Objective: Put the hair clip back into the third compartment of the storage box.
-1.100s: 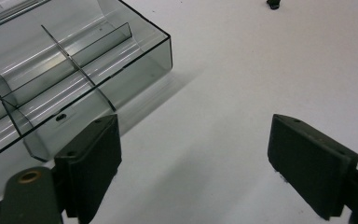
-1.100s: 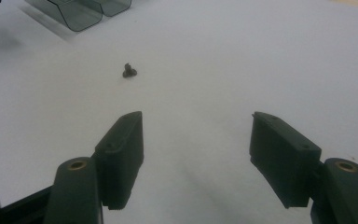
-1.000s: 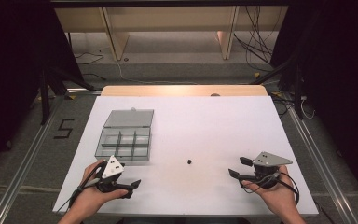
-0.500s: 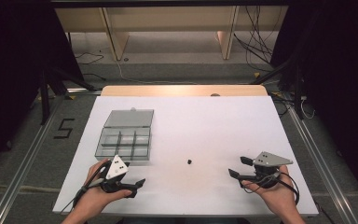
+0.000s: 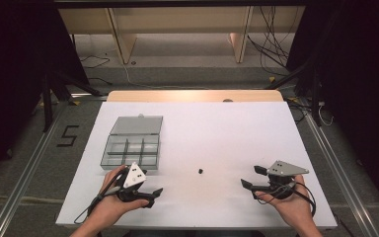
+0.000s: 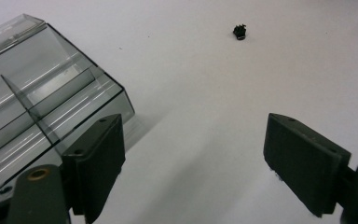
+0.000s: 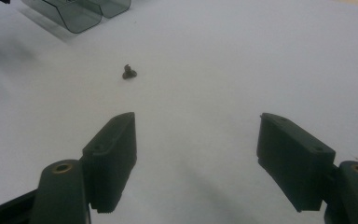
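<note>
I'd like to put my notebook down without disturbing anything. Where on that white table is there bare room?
The whole right half of the white table, beyond the right gripper, is bare, as is the far strip behind the clear compartment box. The near left is crowded: the left gripper sits by the box, and a small black part lies between the grippers.

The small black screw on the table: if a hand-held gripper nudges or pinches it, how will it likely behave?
The screw looks tiny against the wide-open jaws, so it is probably light and would skid on the smooth white table. It seems to have a rounded head, so it may roll in an arc. Hard and stiff, it could slip out of a pinch.
</note>
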Demonstrator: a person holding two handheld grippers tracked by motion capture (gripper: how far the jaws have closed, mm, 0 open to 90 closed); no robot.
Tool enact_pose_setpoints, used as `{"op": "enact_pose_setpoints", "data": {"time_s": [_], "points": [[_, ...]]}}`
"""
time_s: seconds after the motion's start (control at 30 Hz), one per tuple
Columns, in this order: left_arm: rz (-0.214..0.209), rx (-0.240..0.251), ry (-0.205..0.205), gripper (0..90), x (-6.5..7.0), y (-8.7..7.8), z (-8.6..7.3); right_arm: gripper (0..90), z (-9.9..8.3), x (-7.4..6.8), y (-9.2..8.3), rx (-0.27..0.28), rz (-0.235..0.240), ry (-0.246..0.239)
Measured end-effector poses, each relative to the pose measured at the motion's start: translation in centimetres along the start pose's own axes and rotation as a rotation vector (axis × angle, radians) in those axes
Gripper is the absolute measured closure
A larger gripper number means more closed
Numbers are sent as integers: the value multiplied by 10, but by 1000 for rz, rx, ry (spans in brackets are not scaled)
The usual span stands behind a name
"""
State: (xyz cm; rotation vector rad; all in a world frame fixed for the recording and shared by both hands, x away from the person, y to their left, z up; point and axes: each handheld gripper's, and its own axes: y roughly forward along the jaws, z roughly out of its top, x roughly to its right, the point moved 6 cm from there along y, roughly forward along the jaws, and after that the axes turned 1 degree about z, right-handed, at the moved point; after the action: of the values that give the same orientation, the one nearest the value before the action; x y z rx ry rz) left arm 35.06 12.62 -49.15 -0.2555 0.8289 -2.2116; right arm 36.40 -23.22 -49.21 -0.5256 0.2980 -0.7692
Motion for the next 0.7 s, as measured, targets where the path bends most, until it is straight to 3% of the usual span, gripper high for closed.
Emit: {"op": "enact_pose_setpoints", "data": {"time_s": [0.47,0.7], "points": [[-15,12,31,207,7,15,21,293,4,-3,7,8,14,2],[-23,8,38,230,14,30,32,293,4,-4,8,11,15,-2]]}}
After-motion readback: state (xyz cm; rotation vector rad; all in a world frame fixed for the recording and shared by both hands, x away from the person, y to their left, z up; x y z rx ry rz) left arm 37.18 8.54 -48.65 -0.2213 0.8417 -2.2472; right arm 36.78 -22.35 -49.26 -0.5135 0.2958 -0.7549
